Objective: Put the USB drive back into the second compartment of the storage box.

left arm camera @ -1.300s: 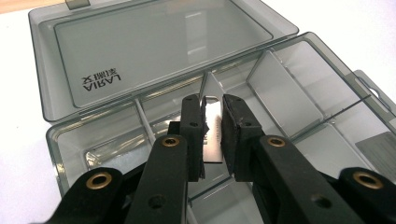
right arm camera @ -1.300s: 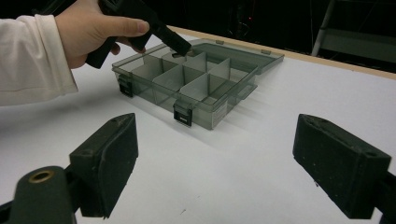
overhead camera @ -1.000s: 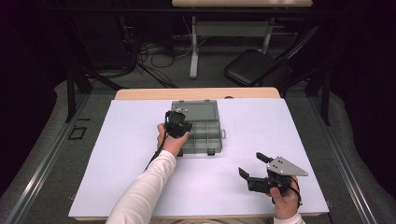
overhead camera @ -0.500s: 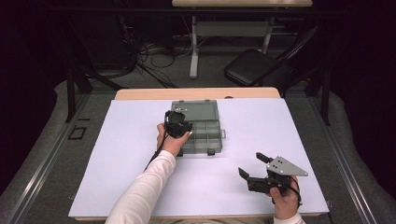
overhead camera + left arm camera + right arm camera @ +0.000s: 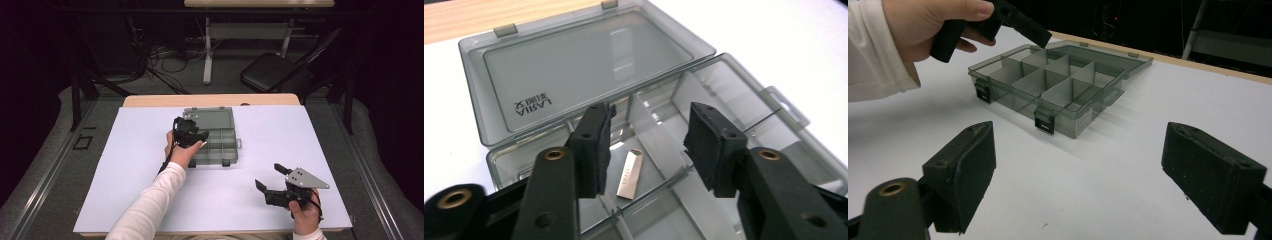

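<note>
A smoky clear compartment box (image 5: 224, 149) (image 5: 1020, 85) lies open on the white table, its lid (image 5: 584, 65) folded flat behind it. My left gripper (image 5: 196, 135) (image 5: 646, 145) hovers open just above the box's left side. Below its jaws a small silver USB stick (image 5: 630, 173) lies in one compartment, untouched. My right gripper (image 5: 270, 176) (image 5: 1078, 175) is wide open near the table's front right, holding nothing, well apart from the box. The left gripper (image 5: 1018, 22) and its hand appear above the box in the right gripper view.
The white table sheet (image 5: 130, 170) covers a wooden top whose far edge (image 5: 150, 101) lies behind the box. A black folding chair (image 5: 272, 72) and cables stand beyond the table. The box has two black latches (image 5: 1044, 121) on its front.
</note>
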{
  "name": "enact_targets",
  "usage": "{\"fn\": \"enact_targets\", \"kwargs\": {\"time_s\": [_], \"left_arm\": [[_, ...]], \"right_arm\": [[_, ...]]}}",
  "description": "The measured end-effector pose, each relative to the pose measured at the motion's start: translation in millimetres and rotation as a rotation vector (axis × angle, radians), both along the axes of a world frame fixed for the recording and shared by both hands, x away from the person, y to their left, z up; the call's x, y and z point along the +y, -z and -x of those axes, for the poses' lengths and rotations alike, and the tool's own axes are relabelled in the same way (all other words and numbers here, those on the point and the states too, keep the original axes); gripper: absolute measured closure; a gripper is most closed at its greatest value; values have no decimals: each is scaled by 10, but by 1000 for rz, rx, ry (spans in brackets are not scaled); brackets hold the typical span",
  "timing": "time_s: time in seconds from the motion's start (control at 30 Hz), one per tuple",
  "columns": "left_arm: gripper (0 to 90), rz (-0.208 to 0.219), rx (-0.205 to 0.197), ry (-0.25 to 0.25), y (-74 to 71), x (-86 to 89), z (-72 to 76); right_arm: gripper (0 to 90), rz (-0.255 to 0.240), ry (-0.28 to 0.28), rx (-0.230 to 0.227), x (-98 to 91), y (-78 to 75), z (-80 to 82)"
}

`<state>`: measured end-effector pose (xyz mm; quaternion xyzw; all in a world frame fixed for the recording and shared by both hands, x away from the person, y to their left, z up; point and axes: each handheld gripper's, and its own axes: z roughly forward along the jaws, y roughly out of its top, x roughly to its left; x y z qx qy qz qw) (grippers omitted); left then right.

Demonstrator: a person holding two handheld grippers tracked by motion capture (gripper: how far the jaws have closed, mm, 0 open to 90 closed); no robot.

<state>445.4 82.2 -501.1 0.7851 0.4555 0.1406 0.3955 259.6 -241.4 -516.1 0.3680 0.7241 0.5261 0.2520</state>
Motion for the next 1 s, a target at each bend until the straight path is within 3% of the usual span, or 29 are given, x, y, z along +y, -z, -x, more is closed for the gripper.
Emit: {"fn": "enact_targets", "kwargs": {"time_s": [0.2,0.3,0.4,0.53,0.63,1.0], "left_arm": [[419,7,-19,22,-76,51,64],[399,35,-21,47,-92,78,112],[328,58,-24,69,-101,102,161],[207,59,-4,105,-103,119,203],[158,55,-18,116,-104,136,250],[83,99,-38,157,-129,246,492]], "right_arm": [[139,0,1,1,-1,0,1],[139,-1,1,0,0,1,1],[139,0,1,2,2,2,0],[139,0,1,4,10,4,1],[139,0,2,4,9,3,1],[139,1,3,3,9,3,3]]}}
